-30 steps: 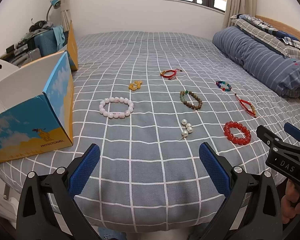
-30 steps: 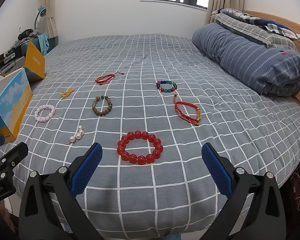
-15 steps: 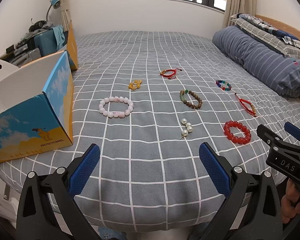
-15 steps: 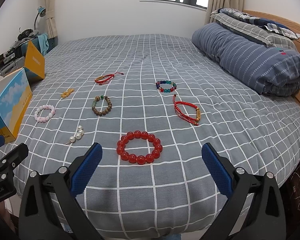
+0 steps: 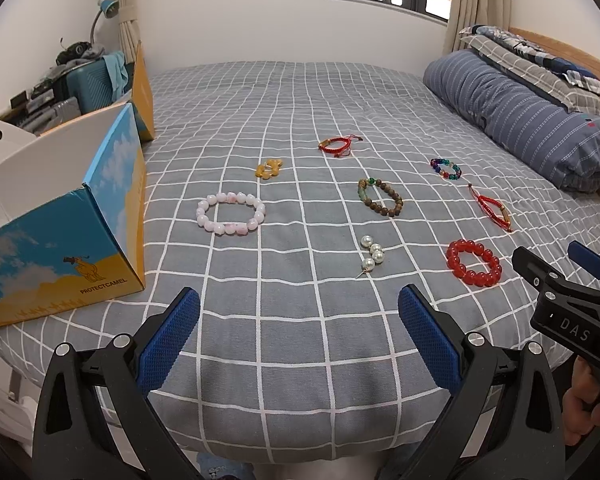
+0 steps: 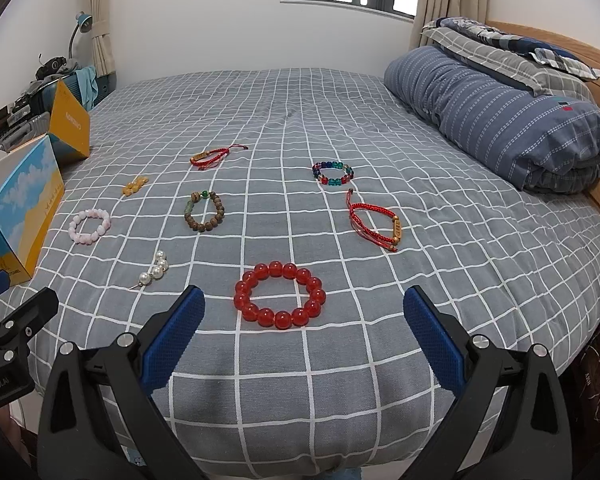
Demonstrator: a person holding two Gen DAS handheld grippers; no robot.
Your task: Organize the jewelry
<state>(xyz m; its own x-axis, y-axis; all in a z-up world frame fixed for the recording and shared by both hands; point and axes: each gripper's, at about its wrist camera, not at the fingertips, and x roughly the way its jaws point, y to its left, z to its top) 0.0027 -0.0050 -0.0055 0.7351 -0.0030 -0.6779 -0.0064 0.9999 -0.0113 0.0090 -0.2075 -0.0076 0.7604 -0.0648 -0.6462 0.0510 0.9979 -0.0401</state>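
Both tongs are held low over the near edge of the bed [image 5: 300, 92], and nothing has been lifted yet. The left tongs [image 5: 299, 320] stand wide open and empty. The right tongs [image 6: 303, 320] are likewise spread wide with nothing between them.

The jewelry lies scattered on the grey checked cover, each piece apart from the others. The red bead bracelet [image 6: 279, 295] lies just ahead of the right tongs, nearest of all. The pearl cluster [image 5: 371, 255] lies ahead of the left tongs, with a thin pin projecting toward the near edge. The pink bead bracelet [image 5: 231, 213] lies near the open box [image 5: 60, 216] at the left edge of the bed. Farther back are the brown wooden bracelet [image 5: 380, 197], the small yellow piece [image 5: 268, 168], two red cord bracelets [image 6: 374, 222] [image 6: 212, 155] and the multicoloured bead bracelet [image 6: 333, 173].

Assessment: all pieces appear light. The beaded loops will likely be limp on their string and the round beads slippery, so a grip across one side of the loop, pinching a bead or two, seems soundest. The cords are soft and flat against the cover; the brass-coloured bar looks the firmest hold. The soft bedding will yield under pressure, which may help the pads get beneath a piece.
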